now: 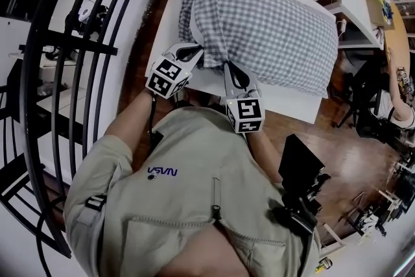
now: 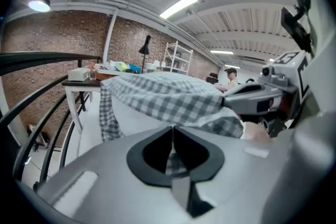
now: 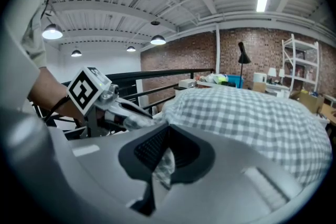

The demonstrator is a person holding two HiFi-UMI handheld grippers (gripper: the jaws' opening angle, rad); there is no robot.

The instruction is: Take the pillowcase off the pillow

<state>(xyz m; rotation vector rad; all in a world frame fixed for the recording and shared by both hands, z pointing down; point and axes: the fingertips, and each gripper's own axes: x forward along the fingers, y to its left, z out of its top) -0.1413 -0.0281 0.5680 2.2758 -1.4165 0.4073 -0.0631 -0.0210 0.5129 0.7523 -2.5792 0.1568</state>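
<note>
Evidently both grips sit on the near hem. The left gripper [image 2: 172, 134] has its jaws pressed together on a fold of the blue-and-white checked fabric pillowcase [image 2: 168, 97], and the right gripper [image 3: 167, 134] pinches the same hem just beside it. The stuffed bulk lies ahead of both jaws. Best to pull evenly and low, pinching cloth only.

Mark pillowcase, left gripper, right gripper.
pillowcase [image 1: 272, 29]: head view, middle of the checked fabric.
left gripper [image 1: 196, 52]: head view, between its jaw tips, at the fabric edge.
right gripper [image 1: 230, 66]: head view, between its jaw tips.
</note>
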